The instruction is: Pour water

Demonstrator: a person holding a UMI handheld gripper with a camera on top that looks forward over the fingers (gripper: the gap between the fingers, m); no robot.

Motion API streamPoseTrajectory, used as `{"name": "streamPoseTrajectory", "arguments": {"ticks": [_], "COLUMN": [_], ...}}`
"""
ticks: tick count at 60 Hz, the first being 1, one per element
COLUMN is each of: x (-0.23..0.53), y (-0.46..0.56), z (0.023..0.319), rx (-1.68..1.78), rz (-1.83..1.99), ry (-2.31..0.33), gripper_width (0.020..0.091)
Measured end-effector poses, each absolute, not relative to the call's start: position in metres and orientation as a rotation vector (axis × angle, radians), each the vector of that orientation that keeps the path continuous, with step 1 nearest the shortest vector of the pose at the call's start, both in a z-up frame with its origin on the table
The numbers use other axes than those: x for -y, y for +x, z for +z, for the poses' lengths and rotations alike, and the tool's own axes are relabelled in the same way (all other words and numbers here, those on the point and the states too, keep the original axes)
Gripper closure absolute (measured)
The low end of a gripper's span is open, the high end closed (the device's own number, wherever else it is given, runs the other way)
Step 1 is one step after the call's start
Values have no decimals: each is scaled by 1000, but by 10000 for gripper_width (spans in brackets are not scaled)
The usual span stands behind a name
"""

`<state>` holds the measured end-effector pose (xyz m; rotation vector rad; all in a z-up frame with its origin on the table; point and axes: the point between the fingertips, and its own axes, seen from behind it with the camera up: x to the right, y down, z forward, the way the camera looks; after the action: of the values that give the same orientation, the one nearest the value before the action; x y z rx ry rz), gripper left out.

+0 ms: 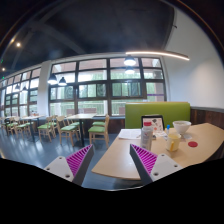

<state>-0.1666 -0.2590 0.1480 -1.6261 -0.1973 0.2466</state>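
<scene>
My gripper (111, 164) is open, its two magenta-padded fingers (78, 160) spread wide with nothing between them. It hovers at the near end of a long light wooden table (125, 152). Far beyond the fingers, at the table's far right, stand a white cup (146, 138), a white bowl (182, 128), a small yellow object (172, 145) and a red disc (193, 144). All of these are well out of the fingers' reach. I cannot make out which one holds water.
A green bench back (158, 113) runs behind the table. Green and wooden chairs (98, 129) with other tables fill the room to the left. Large windows (95, 88) line the far wall. Dark floor (40, 150) lies left of the table.
</scene>
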Motion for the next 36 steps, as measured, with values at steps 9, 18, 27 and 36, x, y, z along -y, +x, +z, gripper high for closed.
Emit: {"name": "streamPoseTrajectory", "arguments": {"ticks": [9,18,27,36], "x": [257,231,172,100], "y": [-151,-118,-78,-61], "z": [152,131,115,109], "rx": [171,140,117,85], "rz": [200,143,78,70], "ry": [-1636,-1680,-1725,-1725], "gripper_width": [281,281,280,278]}}
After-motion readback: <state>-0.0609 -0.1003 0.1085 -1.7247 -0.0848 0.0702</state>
